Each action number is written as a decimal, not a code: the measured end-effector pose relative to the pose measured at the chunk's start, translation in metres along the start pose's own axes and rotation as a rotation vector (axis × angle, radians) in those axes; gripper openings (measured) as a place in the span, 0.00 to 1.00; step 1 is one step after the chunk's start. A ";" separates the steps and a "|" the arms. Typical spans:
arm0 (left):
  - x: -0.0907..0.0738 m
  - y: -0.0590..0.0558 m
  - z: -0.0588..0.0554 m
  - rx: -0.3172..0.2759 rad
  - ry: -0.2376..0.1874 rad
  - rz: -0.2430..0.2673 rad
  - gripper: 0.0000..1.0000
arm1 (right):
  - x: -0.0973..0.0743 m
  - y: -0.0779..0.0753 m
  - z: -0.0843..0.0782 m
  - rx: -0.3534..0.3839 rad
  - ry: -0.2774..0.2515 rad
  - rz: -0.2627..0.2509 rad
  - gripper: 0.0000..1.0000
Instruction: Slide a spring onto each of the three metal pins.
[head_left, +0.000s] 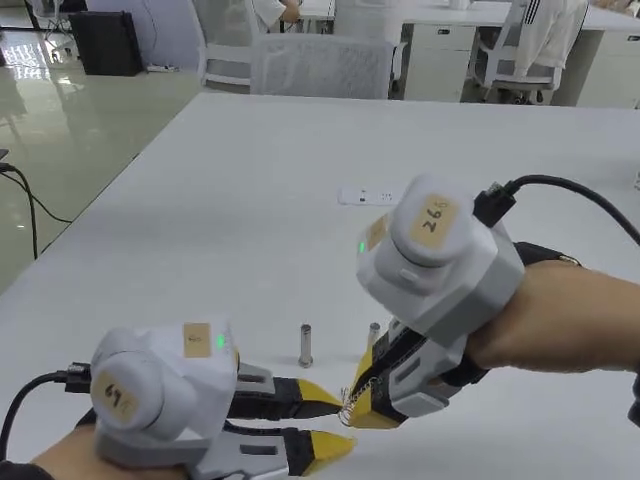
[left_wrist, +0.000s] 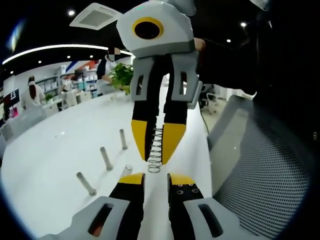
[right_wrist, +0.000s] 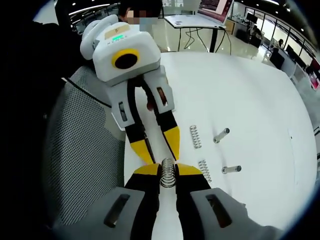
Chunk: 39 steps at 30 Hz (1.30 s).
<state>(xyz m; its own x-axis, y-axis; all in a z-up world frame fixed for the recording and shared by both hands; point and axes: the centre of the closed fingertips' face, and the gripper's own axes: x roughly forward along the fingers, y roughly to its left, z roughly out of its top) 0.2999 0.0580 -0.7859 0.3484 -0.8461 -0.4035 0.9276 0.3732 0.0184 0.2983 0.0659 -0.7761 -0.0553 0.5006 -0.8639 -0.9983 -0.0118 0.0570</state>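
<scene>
My right gripper is shut on a small steel spring, held upright between its yellow fingertips just above the white table. Facing it tip to tip, my left gripper stands open with nothing between its jaws. Three short metal pins stand in a row on the table; two of them rise just beyond the gripper tips. Two loose springs lie beside the pins.
A small white flat item lies farther back on the table. A mesh-backed chair stands at the near table edge, with more chairs and desks along the far side. The table's left edge drops to the glossy floor.
</scene>
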 end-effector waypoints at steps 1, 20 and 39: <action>0.000 0.001 -0.001 -0.003 0.001 0.004 0.12 | -0.001 -0.002 -0.002 0.005 0.002 -0.005 0.09; -0.019 0.025 -0.016 -0.098 -0.023 0.125 0.42 | -0.027 -0.028 -0.033 0.070 0.044 -0.072 0.09; -0.033 0.042 -0.025 -0.149 -0.032 0.230 0.60 | -0.063 -0.072 -0.060 0.120 0.108 -0.160 0.09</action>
<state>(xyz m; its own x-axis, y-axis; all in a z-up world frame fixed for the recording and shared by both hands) 0.3240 0.1115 -0.7948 0.5541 -0.7433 -0.3748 0.7942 0.6070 -0.0296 0.3728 -0.0170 -0.7560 0.0951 0.3924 -0.9149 -0.9856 0.1663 -0.0312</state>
